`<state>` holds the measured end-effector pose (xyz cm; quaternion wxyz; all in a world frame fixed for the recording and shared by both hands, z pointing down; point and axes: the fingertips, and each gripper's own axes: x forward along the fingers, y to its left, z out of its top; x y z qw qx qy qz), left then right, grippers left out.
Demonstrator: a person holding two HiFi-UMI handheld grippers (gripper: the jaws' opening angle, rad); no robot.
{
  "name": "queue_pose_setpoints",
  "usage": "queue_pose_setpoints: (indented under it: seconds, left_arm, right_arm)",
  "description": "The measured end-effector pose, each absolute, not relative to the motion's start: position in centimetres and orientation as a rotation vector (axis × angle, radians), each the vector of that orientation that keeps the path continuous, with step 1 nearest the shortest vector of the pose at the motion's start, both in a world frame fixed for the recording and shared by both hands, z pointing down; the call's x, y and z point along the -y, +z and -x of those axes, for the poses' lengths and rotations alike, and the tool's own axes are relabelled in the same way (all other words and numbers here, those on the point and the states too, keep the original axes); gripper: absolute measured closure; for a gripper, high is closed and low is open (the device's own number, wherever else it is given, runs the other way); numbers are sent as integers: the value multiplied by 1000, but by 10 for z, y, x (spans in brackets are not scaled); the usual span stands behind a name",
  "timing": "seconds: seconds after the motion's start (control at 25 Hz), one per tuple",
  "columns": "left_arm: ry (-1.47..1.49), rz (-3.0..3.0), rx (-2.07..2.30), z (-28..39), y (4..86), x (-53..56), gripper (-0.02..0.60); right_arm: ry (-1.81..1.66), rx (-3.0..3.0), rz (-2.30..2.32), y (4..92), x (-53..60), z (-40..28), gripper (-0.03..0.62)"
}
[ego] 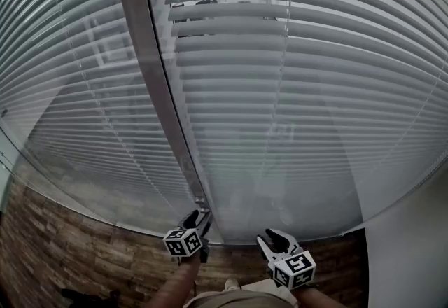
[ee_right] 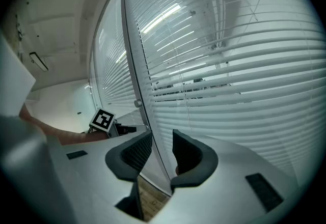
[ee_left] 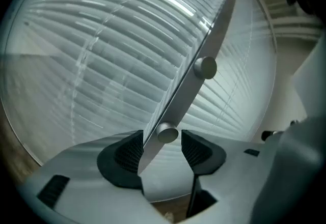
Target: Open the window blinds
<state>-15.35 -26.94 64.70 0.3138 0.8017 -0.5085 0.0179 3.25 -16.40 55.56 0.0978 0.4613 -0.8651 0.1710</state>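
White slatted blinds (ego: 294, 89) hang behind glass on both sides of a grey metal post (ego: 150, 68). In the left gripper view the post (ee_left: 178, 101) carries two round metal knobs. The lower knob (ee_left: 167, 134) sits between the pads of my left gripper (ee_left: 162, 144), which is open, with a gap on the knob's right side. In the head view my left gripper (ego: 197, 218) is at the foot of the post. My right gripper (ego: 273, 235) hovers to its right, near the glass; its jaws (ee_right: 162, 146) stand close together with a narrow gap and nothing between them.
The upper knob (ee_left: 206, 67) is higher on the post. Wood-pattern floor (ego: 84, 257) runs below the glass. A white wall (ego: 413, 250) closes the right side. The left gripper's marker cube (ee_right: 104, 120) shows in the right gripper view.
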Motion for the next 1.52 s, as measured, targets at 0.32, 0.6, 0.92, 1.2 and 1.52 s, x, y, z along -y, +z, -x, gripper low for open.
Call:
queue_pose_setpoints:
  seconds: [0.32,0.6,0.92,1.2,1.52]
  left_arm:
    - [341,-2233,1480,151,647,265,354]
    - [410,-2258,1543,148,642,267,361]
    - [445,-2235,1581,145,645,266,393]
    - [444,-2224,1599,144,645,267,419]
    - [441,-2221,1604,146,645,269,439]
  right_arm:
    - [522,2568,-1364,555,161,-33,473]
    - [520,2564,-1371,555,159,-37,473]
    - [519,2546,-1397,557,154,-45,473]
    - [518,2537,-1407,556,152,-49,473]
    - [532,2541,-1405,554,155,-44,473]
